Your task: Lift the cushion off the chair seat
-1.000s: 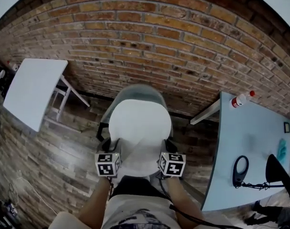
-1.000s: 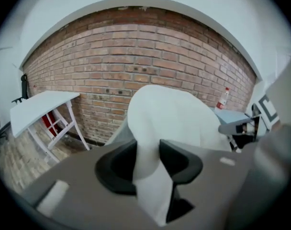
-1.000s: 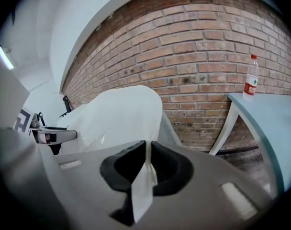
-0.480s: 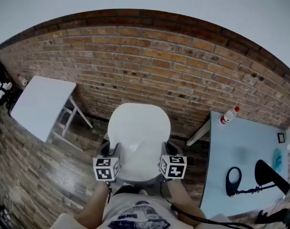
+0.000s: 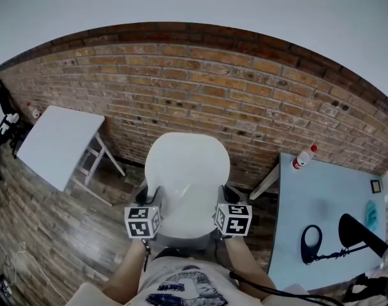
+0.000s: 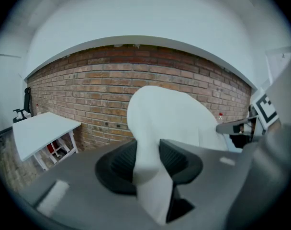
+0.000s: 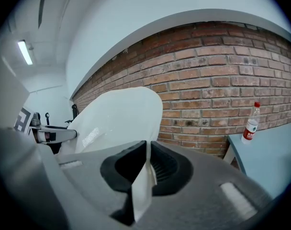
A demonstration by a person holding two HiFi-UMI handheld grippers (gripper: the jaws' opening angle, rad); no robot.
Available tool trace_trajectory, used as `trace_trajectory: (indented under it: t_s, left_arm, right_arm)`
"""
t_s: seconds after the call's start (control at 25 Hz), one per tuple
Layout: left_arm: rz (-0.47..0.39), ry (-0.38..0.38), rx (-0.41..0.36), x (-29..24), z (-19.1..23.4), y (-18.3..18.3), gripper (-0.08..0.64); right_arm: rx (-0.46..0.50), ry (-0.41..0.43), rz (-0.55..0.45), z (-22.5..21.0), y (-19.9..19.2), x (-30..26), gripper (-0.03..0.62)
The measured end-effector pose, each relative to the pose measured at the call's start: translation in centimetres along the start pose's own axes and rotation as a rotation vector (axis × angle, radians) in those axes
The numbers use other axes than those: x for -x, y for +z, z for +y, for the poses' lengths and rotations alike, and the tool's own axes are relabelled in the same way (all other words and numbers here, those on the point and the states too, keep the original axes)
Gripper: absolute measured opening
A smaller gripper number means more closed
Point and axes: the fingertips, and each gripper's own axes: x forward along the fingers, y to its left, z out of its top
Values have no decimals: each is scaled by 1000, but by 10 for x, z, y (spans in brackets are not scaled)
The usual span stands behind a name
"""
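**Head view:** A white cushion (image 5: 187, 171) hangs in front of the person, gripped along its near edge by the left gripper (image 5: 150, 199) and the right gripper (image 5: 224, 199). One gripper holds each side, which likely keeps the soft pad spread out instead of folding. The chair cannot be made out beneath it. A brick wall (image 5: 213, 88) closes off the far side. A white tabletop (image 5: 53, 142) stands well apart on the left, across bare floor (image 5: 60, 234). A blue tabletop (image 5: 328, 203) with a bottle (image 5: 301, 158) sits nearer on the right, and its corner is the edge to watch. The freer room looks to be upward and to the left.

**Left gripper view:** The fingers (image 6: 176, 159) stand partly apart, pressed on a thick fold of the cushion's rim that fills the gap between them. The rest of the cushion rises ahead and blocks much of the wall.

**Right gripper view:** The fingers (image 7: 167, 164) are almost together, clamped on a thin flap of the cushion's edge. The pad slopes away to the left. The bottle and the blue tabletop lie off to the right, apart from the cushion.
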Motion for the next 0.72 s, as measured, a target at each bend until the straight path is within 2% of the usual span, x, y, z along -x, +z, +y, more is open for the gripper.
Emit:
trace_trajectory:
  t_s: [0.72]
  left_arm:
    - [8,17,17,4,-4,-12,147]
  right_arm:
    - [3,16,19,-1,-13,3,26]
